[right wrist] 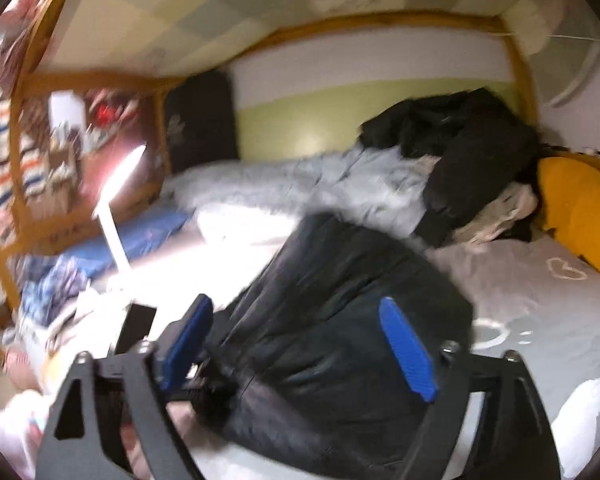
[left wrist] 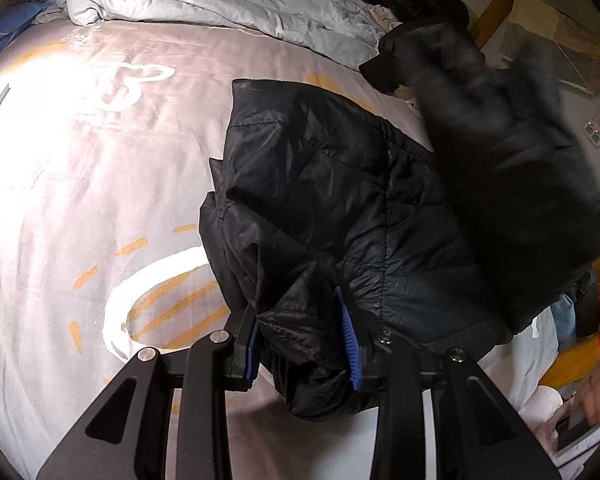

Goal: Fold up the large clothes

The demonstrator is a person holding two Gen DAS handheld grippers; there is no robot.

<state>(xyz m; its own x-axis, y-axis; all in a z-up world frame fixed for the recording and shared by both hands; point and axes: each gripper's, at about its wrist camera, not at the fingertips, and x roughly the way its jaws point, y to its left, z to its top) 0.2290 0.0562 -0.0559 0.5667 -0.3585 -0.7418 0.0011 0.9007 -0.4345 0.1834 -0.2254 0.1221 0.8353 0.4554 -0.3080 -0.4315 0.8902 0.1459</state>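
On the bed (left wrist: pixel 100 168), black jacket (left wrist: pixel 332 184) lying partly folded, long axis running from 6 toward 12 o'clock in the left view. Left tool (left wrist: pixel 304 344) clamped on a bunched edge at the near end. Right tool (right wrist: pixel 300 344) spread wide, pads clear of the fabric, jacket directly ahead and beneath. Blurred dark flap at 3 o'clock, probably mid-fold; left hand nearer the hem.
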